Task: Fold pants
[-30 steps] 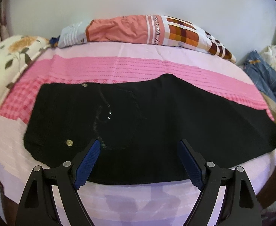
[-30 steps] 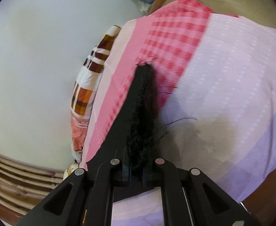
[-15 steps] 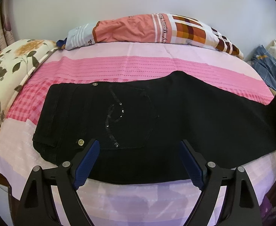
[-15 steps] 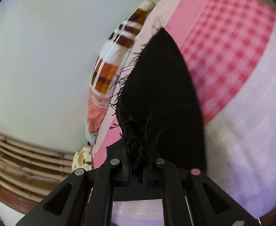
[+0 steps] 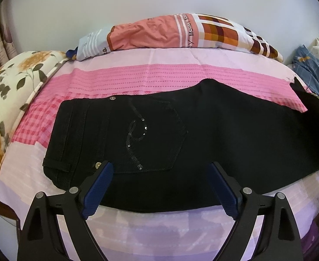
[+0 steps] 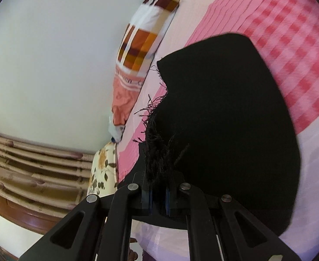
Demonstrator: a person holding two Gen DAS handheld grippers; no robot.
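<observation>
I note the black pants (image 5: 203, 134) lying across the pink bedsheet (image 5: 137, 76), waistband toward the floral pillow (image 5: 9, 91), already halved lengthwise by my judgement. My right gripper (image 6: 159, 198) is clamped on the frayed hem (image 6: 159, 152), and over the last second it has raised that end: the leg fabric, edge-on before, now fills the right wrist view as a broad lifted sheet. In the left wrist view the hem end has risen at the far right. My left gripper (image 5: 159, 187) hangs above the seat area, jaws spread wide, holding nothing. I judge the hem-to-waist fold is under way, not yet laid.
</observation>
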